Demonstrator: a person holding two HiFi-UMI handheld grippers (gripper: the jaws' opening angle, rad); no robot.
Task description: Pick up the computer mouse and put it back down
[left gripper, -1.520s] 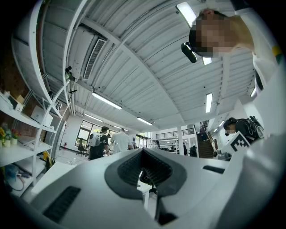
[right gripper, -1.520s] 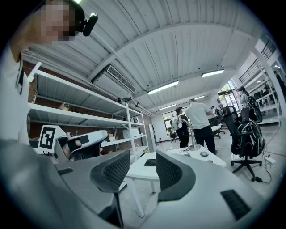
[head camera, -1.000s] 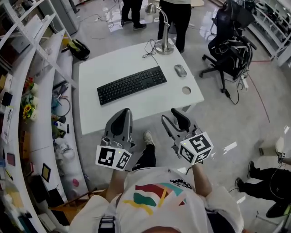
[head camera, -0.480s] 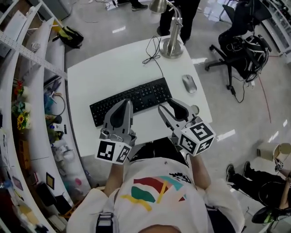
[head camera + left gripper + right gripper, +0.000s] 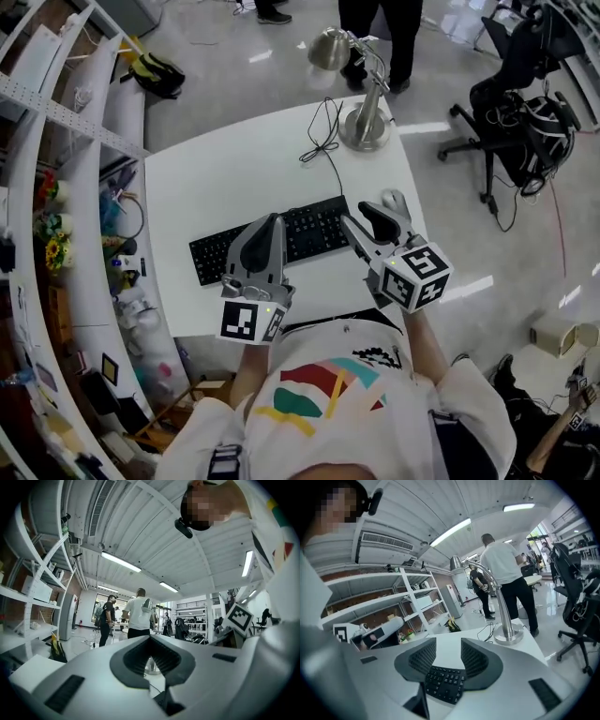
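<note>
Right gripper (image 5: pixel 364 217): fingers stood apart, empty; mouse (image 5: pixel 396 199) lay just beyond them. Left gripper (image 5: pixel 272 225): fingers were together, keyboard (image 5: pixel 314 230) beneath.

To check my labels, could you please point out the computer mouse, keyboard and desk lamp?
computer mouse (image 5: pixel 397 200): head view, its top.
keyboard (image 5: pixel 314 230): head view, right-hand keys.
desk lamp (image 5: pixel 364 131): head view, round base.

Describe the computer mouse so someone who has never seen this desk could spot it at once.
On the white desk, a black keyboard lies across the near half and a silver lamp stands at the far right corner. The mouse lies just past the keyboard's right end, partly hidden behind the right gripper. It is the only small, rounded grey thing there.
</note>
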